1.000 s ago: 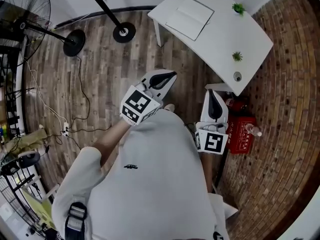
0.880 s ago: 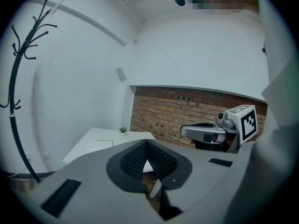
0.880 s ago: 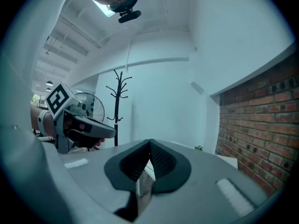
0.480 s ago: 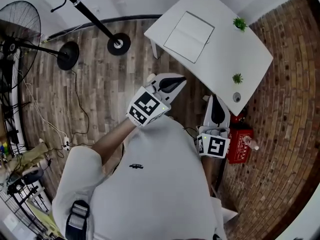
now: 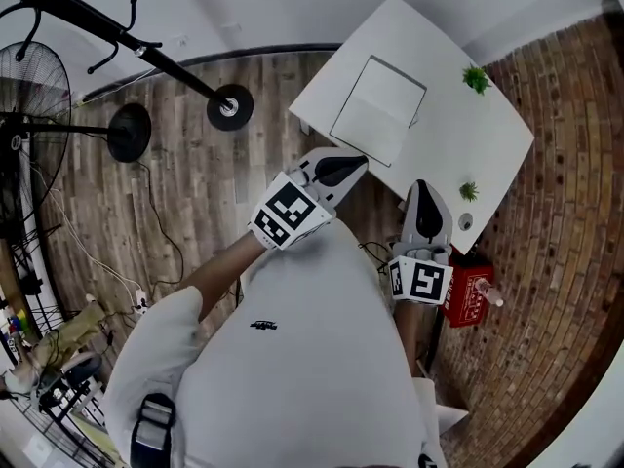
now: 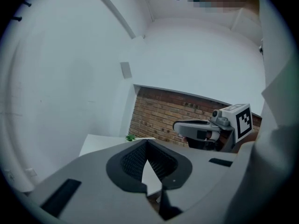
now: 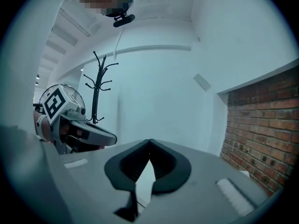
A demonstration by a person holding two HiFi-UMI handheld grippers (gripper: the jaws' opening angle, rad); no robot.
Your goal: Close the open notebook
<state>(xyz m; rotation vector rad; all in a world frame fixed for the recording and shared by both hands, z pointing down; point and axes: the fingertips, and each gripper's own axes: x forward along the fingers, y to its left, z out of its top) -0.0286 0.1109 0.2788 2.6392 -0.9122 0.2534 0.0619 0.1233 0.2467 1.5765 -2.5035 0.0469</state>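
Notebook (image 5: 378,111): lying open and flat on the table (image 5: 458,130), toward its near-left side, with neither gripper touching it.
Left gripper (image 5: 339,169): hovering at the table's near edge, just short of the notebook; jaws pressing together at the tips, gripping nothing.
Right gripper (image 5: 423,211): hanging by the table's near corner, apart from the notebook; jaws meeting at the tips, empty.
Plants (image 5: 477,78): two small ones sitting along the table's right edge.
Floor: coat stand (image 5: 230,107) and fan (image 5: 39,96) standing at left, well apart from the table.

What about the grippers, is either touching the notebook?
No; left gripper and right gripper both sit short of the notebook on the table.
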